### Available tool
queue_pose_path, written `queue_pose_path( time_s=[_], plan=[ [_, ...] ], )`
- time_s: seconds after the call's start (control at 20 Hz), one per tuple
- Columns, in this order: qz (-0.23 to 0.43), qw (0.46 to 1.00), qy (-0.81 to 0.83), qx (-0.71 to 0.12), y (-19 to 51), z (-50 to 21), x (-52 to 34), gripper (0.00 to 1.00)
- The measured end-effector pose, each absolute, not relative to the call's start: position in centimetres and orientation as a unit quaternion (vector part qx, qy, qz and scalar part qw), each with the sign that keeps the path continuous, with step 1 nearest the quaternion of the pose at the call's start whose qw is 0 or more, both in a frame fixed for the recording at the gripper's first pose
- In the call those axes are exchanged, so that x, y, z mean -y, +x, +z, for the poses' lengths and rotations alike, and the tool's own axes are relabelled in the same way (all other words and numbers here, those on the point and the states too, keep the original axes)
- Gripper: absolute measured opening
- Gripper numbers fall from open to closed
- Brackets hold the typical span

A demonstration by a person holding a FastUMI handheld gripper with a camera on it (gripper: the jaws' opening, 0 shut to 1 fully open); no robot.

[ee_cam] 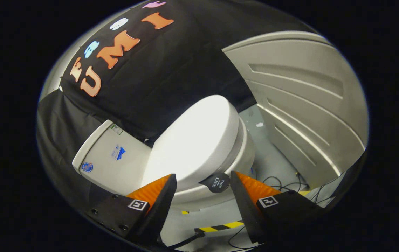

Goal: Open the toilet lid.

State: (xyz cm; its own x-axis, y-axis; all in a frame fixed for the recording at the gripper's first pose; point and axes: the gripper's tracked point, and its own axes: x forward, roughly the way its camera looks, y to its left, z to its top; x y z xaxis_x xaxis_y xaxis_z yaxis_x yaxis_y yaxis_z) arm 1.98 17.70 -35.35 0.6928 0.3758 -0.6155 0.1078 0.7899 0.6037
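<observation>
On the left stands the toilet's tank. Right of it, the toilet lid lies shut over the bowl. A small dark round tab juts from the lid's near edge. The claw hangs with its fingers spread wide apart, holding nothing; the tab sits between the fingertips, just beyond them. On the far right is a ribbed grey wall panel. Risk: closing beside the tab, the fingers could slip off the lid's smooth rim.
</observation>
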Motion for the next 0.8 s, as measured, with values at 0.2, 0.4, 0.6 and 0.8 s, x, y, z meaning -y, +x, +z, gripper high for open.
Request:
queue_pose_path(
  time_s=[0.2,0.4,0.6,0.8],
  plan=[
    [0.069,0.829,0.375,-0.41,2.1,-36.9,-17.2,0.98],
    [0.068,0.82,0.386,-0.416,3.3,-38.8,-17.6,0.97],
    [0.067,0.804,0.401,-0.433,3.2,-40.2,-17.8,0.84],
    [0.072,0.803,0.407,-0.429,3.5,-40.3,-17.8,0.69]
  ],
)
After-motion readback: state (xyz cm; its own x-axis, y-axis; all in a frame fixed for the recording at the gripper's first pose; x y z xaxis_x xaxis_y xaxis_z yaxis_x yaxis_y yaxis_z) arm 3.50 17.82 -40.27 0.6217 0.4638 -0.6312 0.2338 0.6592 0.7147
